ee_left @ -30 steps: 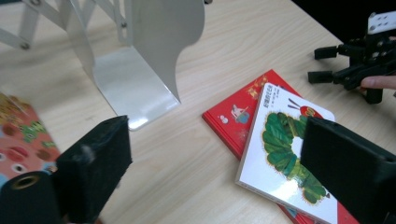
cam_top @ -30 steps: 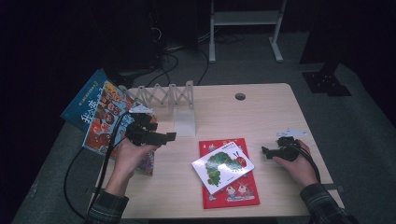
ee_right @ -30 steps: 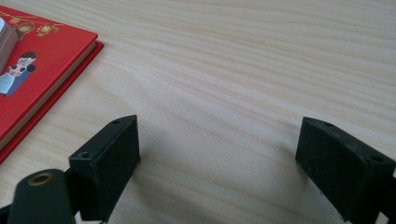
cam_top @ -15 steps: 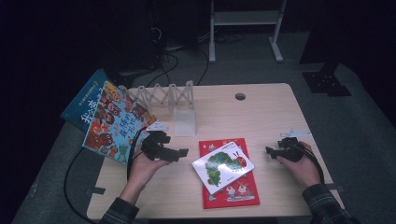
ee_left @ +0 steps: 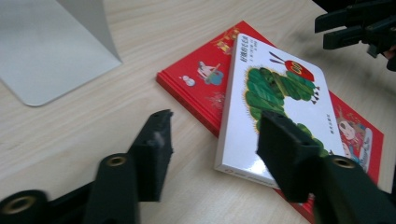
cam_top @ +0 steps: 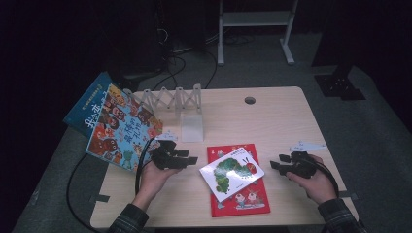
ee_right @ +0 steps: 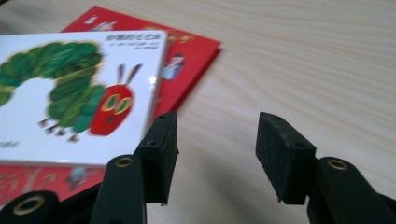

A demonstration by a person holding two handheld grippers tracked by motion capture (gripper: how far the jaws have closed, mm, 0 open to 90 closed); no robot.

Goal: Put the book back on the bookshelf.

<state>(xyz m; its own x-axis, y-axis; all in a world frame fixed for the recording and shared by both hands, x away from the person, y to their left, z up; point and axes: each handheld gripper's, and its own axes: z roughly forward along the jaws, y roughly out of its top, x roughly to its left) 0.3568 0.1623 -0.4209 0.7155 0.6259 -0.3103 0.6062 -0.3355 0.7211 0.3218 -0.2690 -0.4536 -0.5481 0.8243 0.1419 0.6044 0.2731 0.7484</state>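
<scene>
A white caterpillar book (cam_top: 232,173) lies askew on a red book (cam_top: 241,200) at the table's front middle. My left gripper (cam_top: 195,159) rests low just left of them, pointing at the white book (ee_left: 275,88). Its jaws have just been closing and stand open (ee_left: 217,140) with nothing between them. My right gripper (cam_top: 273,165) sits right of the books, aimed at the white book's (ee_right: 70,93) edge. It has also just been closing and is open (ee_right: 219,140) over bare table. The red book (ee_right: 191,51) lies beyond its left jaw.
Two large colourful books (cam_top: 121,127) lean off the table's left edge. A white folding rack (cam_top: 167,98) and a white bookend (cam_top: 192,127) stand behind my left gripper. A cable hole (cam_top: 249,100) lies at the back. The right gripper (ee_left: 359,23) shows far off in the left gripper view.
My left hand has come down and to the right, from beside the leaning colourful book to the table next to the white book. Both grippers' jaws have narrowed. The right hand shifted slightly.
</scene>
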